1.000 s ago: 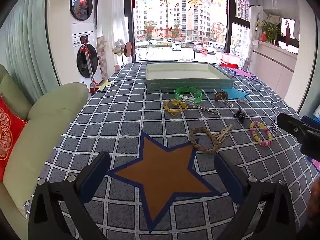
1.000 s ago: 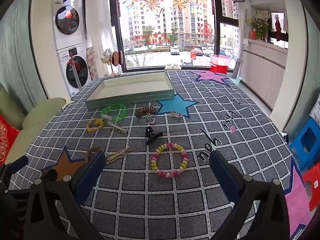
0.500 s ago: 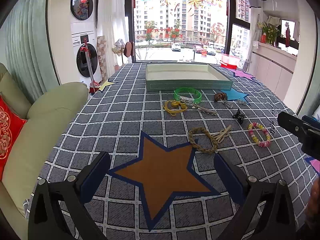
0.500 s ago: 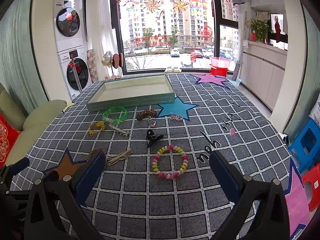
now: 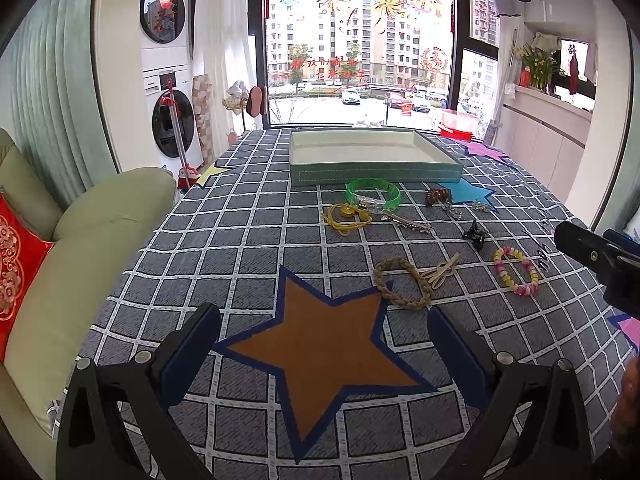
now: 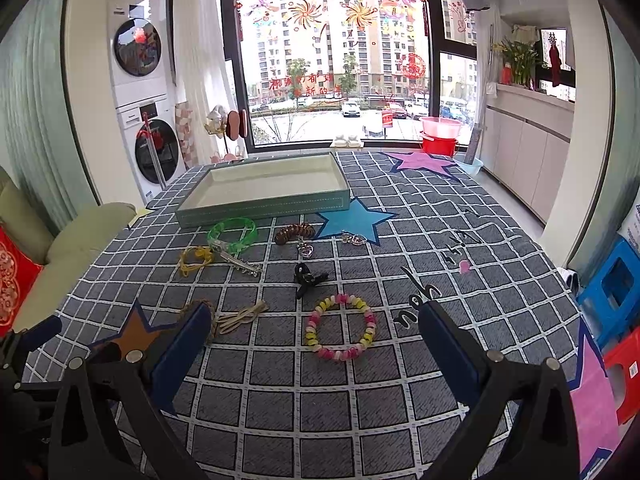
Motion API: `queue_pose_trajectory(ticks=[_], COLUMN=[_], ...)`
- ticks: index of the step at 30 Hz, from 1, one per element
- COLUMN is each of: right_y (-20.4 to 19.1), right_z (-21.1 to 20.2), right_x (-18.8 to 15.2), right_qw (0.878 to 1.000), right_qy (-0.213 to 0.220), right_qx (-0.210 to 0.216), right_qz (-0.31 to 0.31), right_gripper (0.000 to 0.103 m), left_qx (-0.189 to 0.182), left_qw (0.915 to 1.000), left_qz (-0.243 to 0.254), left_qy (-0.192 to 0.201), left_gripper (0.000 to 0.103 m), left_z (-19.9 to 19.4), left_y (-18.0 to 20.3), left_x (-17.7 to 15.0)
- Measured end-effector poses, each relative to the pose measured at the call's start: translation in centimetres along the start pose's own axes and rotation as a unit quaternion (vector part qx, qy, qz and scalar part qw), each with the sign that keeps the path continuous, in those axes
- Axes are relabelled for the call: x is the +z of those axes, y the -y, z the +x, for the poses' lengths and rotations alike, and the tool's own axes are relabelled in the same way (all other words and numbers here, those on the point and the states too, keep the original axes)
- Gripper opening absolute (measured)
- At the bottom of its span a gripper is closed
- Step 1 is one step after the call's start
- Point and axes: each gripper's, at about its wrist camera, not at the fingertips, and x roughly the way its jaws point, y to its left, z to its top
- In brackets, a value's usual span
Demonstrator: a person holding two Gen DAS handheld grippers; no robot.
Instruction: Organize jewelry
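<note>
The left gripper (image 5: 324,350) hangs with its blue-padded jaws spread wide and nothing between them, above the orange star with a dark blue border (image 5: 326,356) printed on the grey checked tablecloth (image 5: 224,240). Just beyond its right finger lies the braided tan rope bracelet (image 5: 402,282), with a pale looped cord (image 5: 442,270) touching it on the far side.

The right gripper (image 6: 314,346) is likewise wide open and empty — the pink-and-yellow beaded bracelet (image 6: 340,328) lies on the cloth straight ahead, between the two fingers in this view and not touched by either. A small black hair claw (image 6: 306,278) sits just past it.

Farther off, near the long pale-green tray with a white inside (image 6: 264,204), lie a translucent green bangle (image 6: 232,232), a yellow elastic band (image 6: 194,260), a silver toothed hair clip (image 6: 242,264), a brown coiled hair tie (image 6: 294,232) and a heart pendant (image 6: 306,250) — all on the cloth, none in the tray.
</note>
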Motion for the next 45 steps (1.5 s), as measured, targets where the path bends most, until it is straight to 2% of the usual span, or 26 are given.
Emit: queue_pose_trajectory(ticks=[45], right_y=[-0.80], right_z=[-0.27], right_x=[0.23], right_qw=[1.000], right_qy=[0.003], right_qx=[0.009], right_qz=[-0.004], right_gripper=[0.103], left_qx=[-0.002], left_qw=[1.0000], left_qz=[0.000], left_qy=[0.005], left_gripper=[0.103], left_z=[-0.13], left_y=[0.24], left_x=[0.05])
